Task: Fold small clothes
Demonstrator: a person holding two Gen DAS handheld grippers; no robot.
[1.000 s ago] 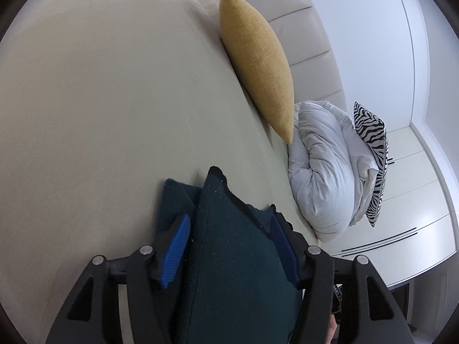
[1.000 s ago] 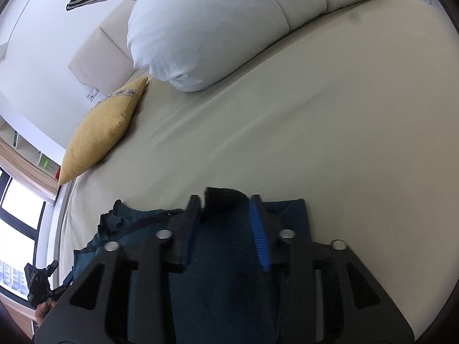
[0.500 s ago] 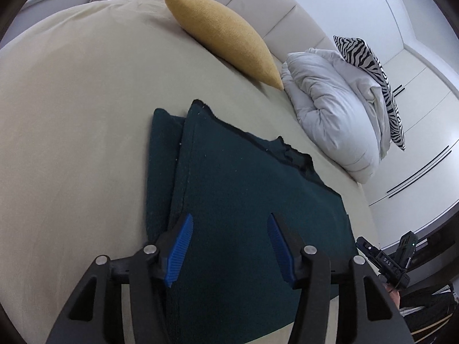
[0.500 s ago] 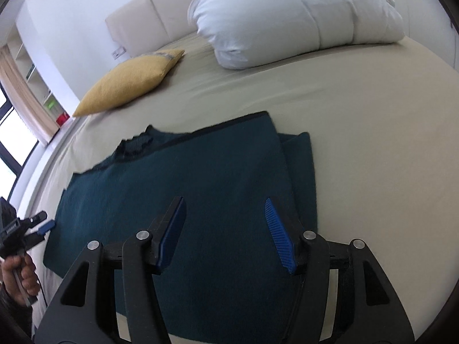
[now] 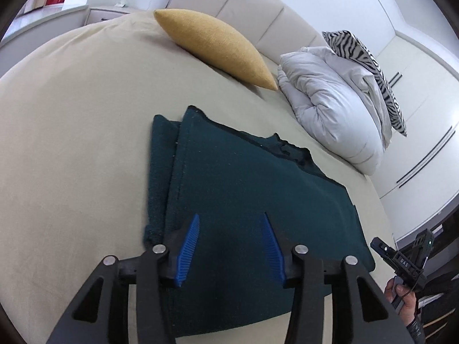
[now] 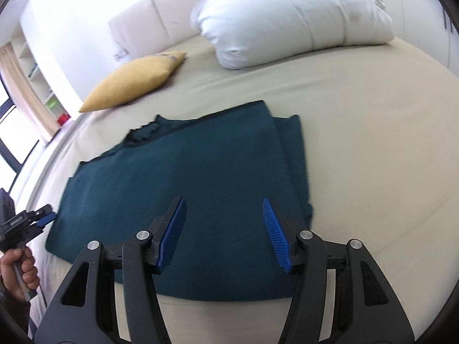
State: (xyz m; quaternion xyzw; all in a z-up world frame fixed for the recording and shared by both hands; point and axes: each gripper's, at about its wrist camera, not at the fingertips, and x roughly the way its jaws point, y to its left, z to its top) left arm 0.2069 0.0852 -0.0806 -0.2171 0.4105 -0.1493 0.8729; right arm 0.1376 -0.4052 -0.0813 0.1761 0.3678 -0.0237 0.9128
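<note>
A dark teal garment [image 5: 241, 189] lies flat on the beige bed [image 5: 71, 132], with a side panel folded over on itself. It also shows in the right wrist view [image 6: 183, 183]. My left gripper [image 5: 231, 243] is open and empty above the garment's near edge. My right gripper [image 6: 223, 229] is open and empty above the opposite end's near edge. Each gripper shows at the other view's edge: the right one [image 5: 401, 258] and the left one [image 6: 28, 220].
A mustard cushion [image 5: 218, 48] and a white duvet bundle [image 5: 332, 103] with a zebra pillow [image 5: 370, 66] lie near the headboard [image 5: 246, 5]. White cupboards [image 5: 424, 132] stand to the right. A window and shelves [image 6: 28, 80] stand left.
Both grippers let go of the garment, opened and drew back. The garment, lifted a second ago, now lies flat on the bed.
</note>
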